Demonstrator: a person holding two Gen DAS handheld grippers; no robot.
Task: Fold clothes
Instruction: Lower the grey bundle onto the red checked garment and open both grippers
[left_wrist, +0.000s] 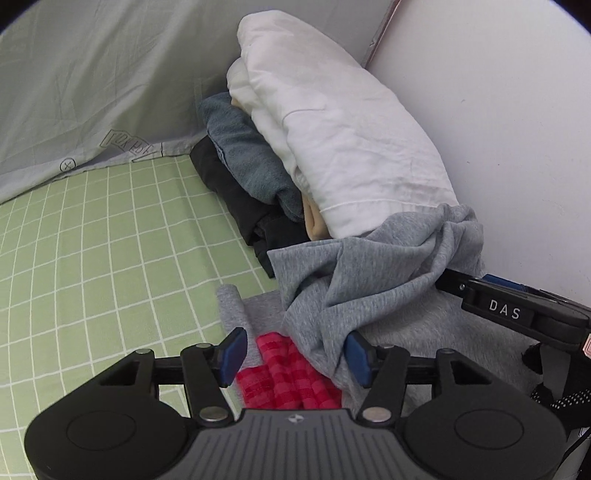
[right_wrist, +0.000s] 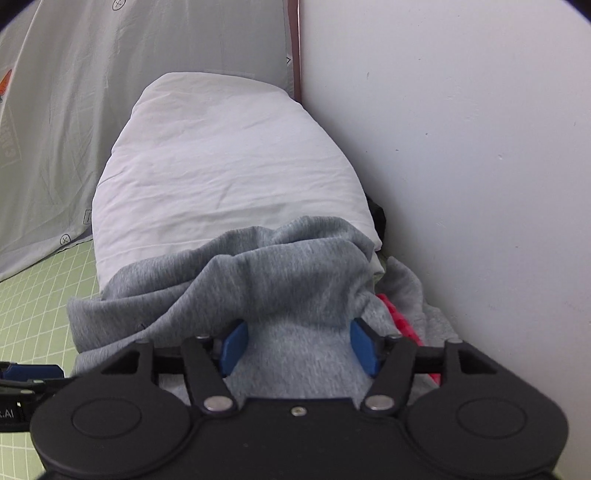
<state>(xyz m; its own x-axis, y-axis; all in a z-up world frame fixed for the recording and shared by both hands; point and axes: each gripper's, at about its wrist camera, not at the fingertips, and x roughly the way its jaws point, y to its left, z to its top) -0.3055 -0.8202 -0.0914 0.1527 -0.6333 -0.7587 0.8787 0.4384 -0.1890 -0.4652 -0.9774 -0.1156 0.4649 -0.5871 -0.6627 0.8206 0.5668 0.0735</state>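
A crumpled grey sweatshirt (left_wrist: 373, 280) lies on the green checked bed sheet (left_wrist: 92, 258) against a stack of folded clothes. A red striped cloth (left_wrist: 291, 376) peeks out from under it. My left gripper (left_wrist: 295, 356) stands open just above the red cloth and the grey hem, its blue pads (left_wrist: 234, 354) spread apart. In the right wrist view, my right gripper (right_wrist: 298, 349) is open over the grey sweatshirt (right_wrist: 258, 288); the fabric lies between the pads, which do not pinch it. The right gripper's body (left_wrist: 517, 314) shows at the right of the left wrist view.
The stack holds a white folded piece (left_wrist: 332, 129) on top, with blue-grey (left_wrist: 243, 155), cream and black (left_wrist: 229, 192) garments beneath. A white wall (right_wrist: 461, 147) runs close along the right. A pale grey printed sheet (left_wrist: 92, 81) hangs behind the bed.
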